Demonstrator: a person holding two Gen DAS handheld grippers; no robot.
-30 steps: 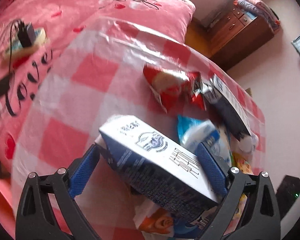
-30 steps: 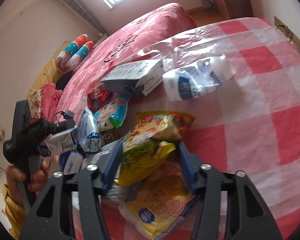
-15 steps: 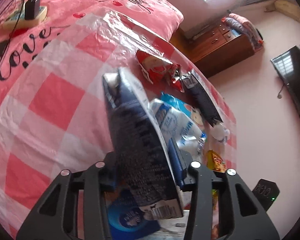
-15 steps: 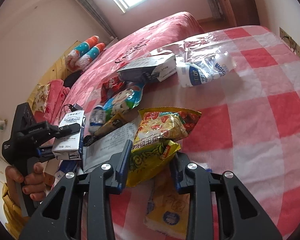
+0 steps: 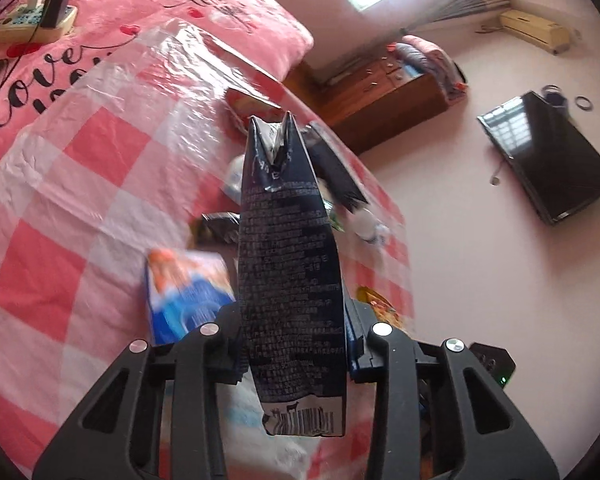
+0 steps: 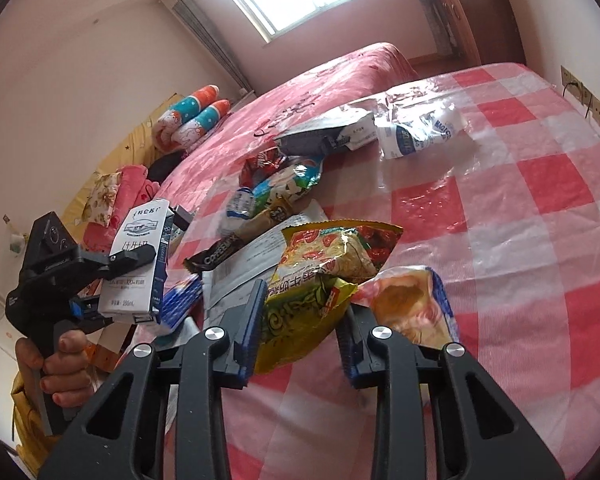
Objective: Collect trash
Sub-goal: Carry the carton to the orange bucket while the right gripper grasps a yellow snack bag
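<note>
A dark blue and white milk carton [image 5: 288, 264] stands end-on between the fingers of my left gripper [image 5: 294, 320], which is shut on it and squeezes its sides. In the right wrist view the same carton [image 6: 140, 248] hangs in the left gripper [image 6: 132, 280] above the pile's left edge, with a person's hand on the handle. My right gripper [image 6: 300, 308] is shut on a crumpled yellow-green snack bag [image 6: 324, 264], whose top sticks up and forward above the checked cloth [image 6: 540, 240].
More trash lies on the red-and-white checked cloth: a brown coffee stick pack [image 6: 220, 248], a paper sheet [image 6: 256, 260], an orange-white bag [image 6: 412, 304], a white-blue bag [image 6: 416, 132], a grey pouch [image 6: 320, 136]. A blue-orange pack [image 5: 184, 292] lies under the carton. A power strip [image 5: 36, 20] sits on the pink bedding.
The left gripper went from wide open around the lying carton to shut on it, and raised it end-on. The right gripper narrowed onto the yellow-green bag and pulled it up off the pile.
</note>
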